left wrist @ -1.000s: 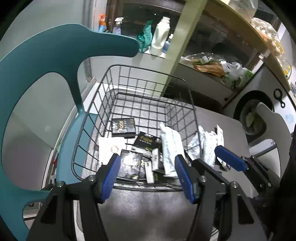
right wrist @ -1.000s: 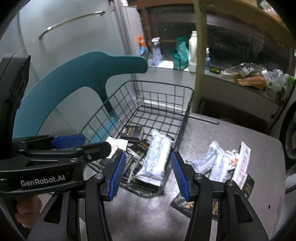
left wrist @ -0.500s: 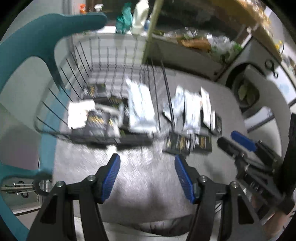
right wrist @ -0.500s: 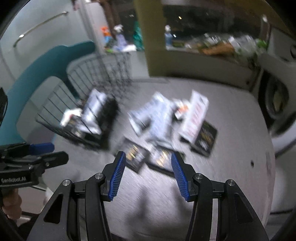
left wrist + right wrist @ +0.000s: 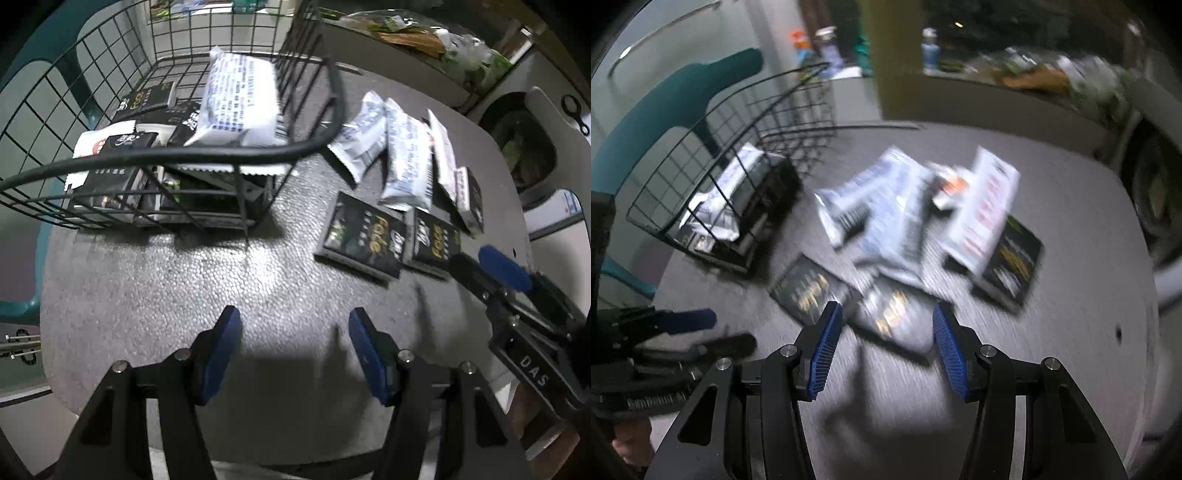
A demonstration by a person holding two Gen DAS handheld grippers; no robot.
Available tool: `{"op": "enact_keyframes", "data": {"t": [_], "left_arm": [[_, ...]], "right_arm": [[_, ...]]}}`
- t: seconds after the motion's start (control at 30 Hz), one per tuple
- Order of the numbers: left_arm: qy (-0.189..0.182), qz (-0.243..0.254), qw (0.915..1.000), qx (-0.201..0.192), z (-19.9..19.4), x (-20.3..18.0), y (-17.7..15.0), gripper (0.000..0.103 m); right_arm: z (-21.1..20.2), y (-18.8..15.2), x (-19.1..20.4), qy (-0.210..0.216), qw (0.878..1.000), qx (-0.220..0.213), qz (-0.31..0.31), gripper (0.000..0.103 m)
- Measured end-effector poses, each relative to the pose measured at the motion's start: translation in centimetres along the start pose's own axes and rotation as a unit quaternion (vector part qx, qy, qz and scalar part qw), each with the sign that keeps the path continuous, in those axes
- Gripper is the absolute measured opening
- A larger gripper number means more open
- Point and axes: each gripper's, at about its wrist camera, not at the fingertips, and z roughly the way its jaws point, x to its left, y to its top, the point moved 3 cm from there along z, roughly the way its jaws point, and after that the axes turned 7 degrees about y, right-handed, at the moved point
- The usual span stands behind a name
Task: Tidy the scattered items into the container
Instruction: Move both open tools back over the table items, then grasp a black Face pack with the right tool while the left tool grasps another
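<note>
Packets and flat boxes are lying scattered on the grey counter [image 5: 155,280], just beside the wire basket [image 5: 207,155], which is already holding several of the same. Nearest my right fingers [image 5: 882,339] are two black boxes [image 5: 812,291], side by side and touching; behind them the white pouches [image 5: 886,206] are overlapping one another.

Handling, as I judge it: the boxes look stiff, light and thin, lying flat, so I am expecting to take one by a long edge, perhaps tipping it up first. The pouches look soft and slick; a pinch across the middle should serve, with some risk of slipping.

Both pairs of fingers are standing apart with nothing between them. My left fingers [image 5: 293,332] are hanging over bare counter in front of the basket.

Against the view a second ago: both hands have come down and tilted lower. The basket's inside was filling the left view then; now it is sitting up and to the left. The right view has swung from the basket to the scattered pile, and is blurring.
</note>
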Motion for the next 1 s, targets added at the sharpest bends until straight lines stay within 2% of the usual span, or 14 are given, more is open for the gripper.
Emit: {"op": "enact_keyframes", "data": {"t": [0.13,0.3,0.63,0.8,0.9,1.0], "left_arm": [[-0.005,-0.018,0.9998,0.008,0.9,0.4,0.5,0.067],[-0.017,-0.025,0.9994,0.017,1.7,0.5,0.6,0.067],[-0.03,-0.024,0.9992,0.013,2.2,0.9,1.2,0.067],[-0.032,-0.024,0.9992,0.01,2.1,1.3,0.9,0.067],[-0.024,-0.02,0.9995,0.008,2.1,1.7,0.6,0.067],[-0.02,-0.001,0.9998,0.006,2.0,1.7,-0.1,0.068]], "right_arm": [[1.8,1.9,0.9,-0.02,0.999,0.004,-0.034,0.051],[3.9,2.5,1.1,-0.025,0.998,0.023,-0.054,0.051],[4.6,1.7,0.9,-0.013,0.997,0.044,-0.06,0.051],[4.3,1.0,2.1,-0.008,0.995,0.062,-0.078,0.051],[3.7,-0.1,2.2,0.002,0.996,0.066,-0.052,0.051],[3.1,-1.1,2.3,-0.007,0.997,0.061,-0.043,0.051]]}}
